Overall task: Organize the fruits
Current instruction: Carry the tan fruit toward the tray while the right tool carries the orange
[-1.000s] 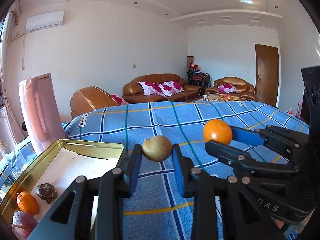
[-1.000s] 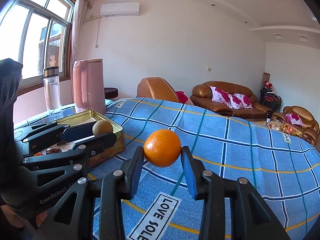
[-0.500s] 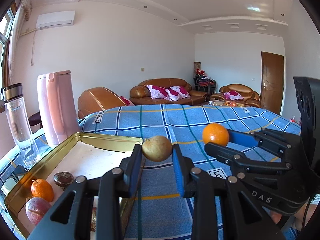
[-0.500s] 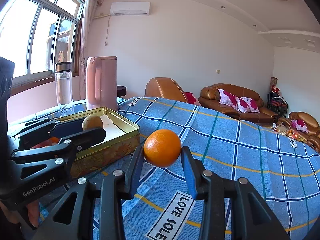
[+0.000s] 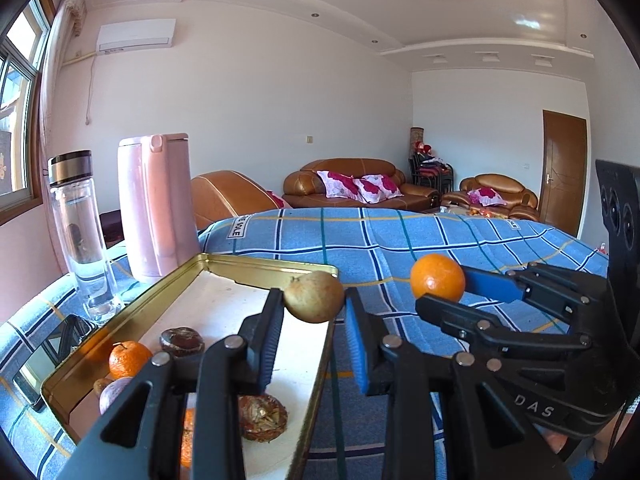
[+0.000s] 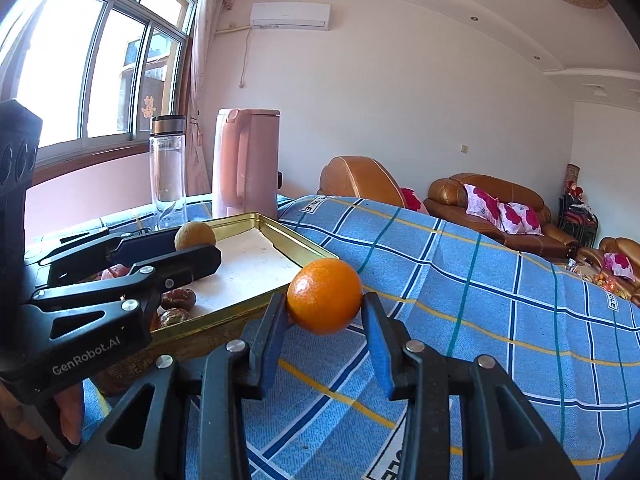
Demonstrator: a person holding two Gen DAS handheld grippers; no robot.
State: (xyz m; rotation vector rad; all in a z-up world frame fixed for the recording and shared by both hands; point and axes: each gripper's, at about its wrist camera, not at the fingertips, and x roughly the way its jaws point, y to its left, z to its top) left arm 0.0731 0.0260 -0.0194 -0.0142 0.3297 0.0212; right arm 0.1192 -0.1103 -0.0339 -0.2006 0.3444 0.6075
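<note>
My left gripper [image 5: 314,304] is shut on a tan-brown round fruit [image 5: 315,297] and holds it above the right rim of the gold tray [image 5: 256,261]. My right gripper [image 6: 325,304] is shut on an orange [image 6: 324,295] and holds it above the blue checked cloth, just right of the tray [image 6: 296,244]. Each gripper shows in the other's view: the orange [image 5: 437,277] to the right, the tan fruit [image 6: 195,235] over the tray. In the tray lie a small orange [image 5: 129,358], a dark brown fruit [image 5: 182,341], a purplish fruit [image 5: 114,392] and a dried brown fruit [image 5: 262,416].
A pink kettle [image 5: 156,208] and a clear bottle [image 5: 82,232] stand behind the tray at the left. A phone [image 5: 52,356] lies left of the tray. The blue checked cloth [image 5: 400,240] stretches to the right. Sofas stand in the background.
Both grippers have moved left with their fruit. The tan fruit now hangs over the tray's right rim and the orange has come close to the tray's corner.
</note>
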